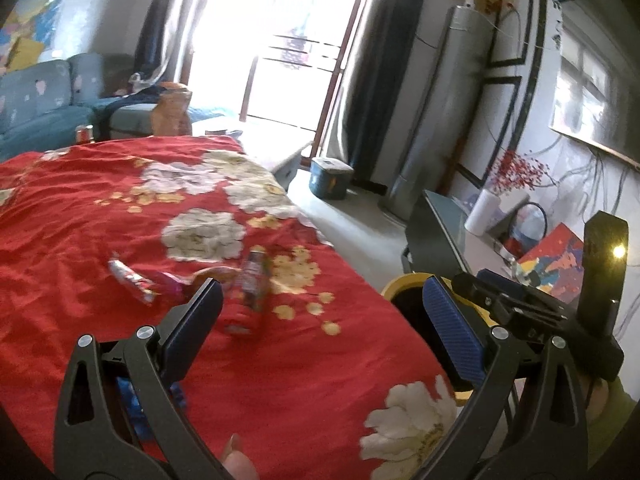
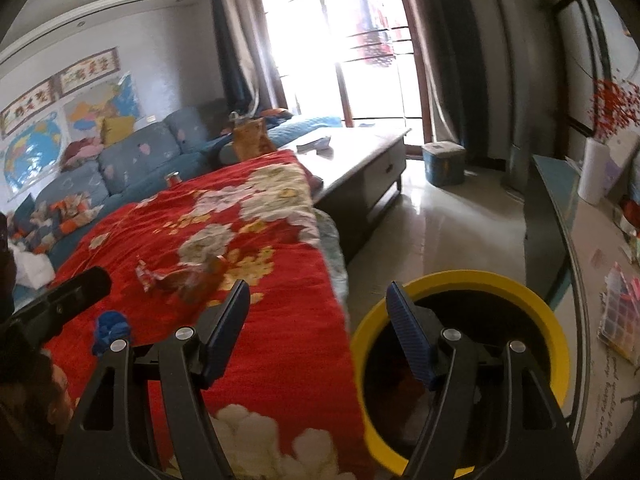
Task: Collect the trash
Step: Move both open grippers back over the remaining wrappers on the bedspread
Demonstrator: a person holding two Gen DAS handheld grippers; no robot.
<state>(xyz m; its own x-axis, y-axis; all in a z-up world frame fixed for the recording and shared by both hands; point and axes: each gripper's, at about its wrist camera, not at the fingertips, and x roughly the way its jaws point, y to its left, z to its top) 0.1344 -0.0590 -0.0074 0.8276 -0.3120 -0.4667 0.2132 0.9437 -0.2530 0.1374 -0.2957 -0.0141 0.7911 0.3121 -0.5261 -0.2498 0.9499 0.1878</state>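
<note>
**Trash pile on the red cloth, bin parked at the edge**

The trash is a little cluster in the middle of the red floral cloth [image 1: 120, 208]: a small bottle [image 1: 250, 292] lying on its side, a crumpled silver-and-pink wrapper [image 1: 134, 280] to its left, and something orange-brown behind them that's too blurry to name. There's also a blue scrunched scrap [image 2: 110, 330] closer in, just beside my left gripper.

My left gripper [image 1: 320, 312] hangs over the near side of the pile, jaws spread wide with nothing in them, lined up roughly on the bottle. I reckon that's the next pick.

My right gripper [image 2: 318, 320] is also spread and empty, hovering by the yellow-rimmed bin [image 2: 548, 316] off the cloth's right edge. The bin sits just beside the cloth, so drops should be short.
</note>
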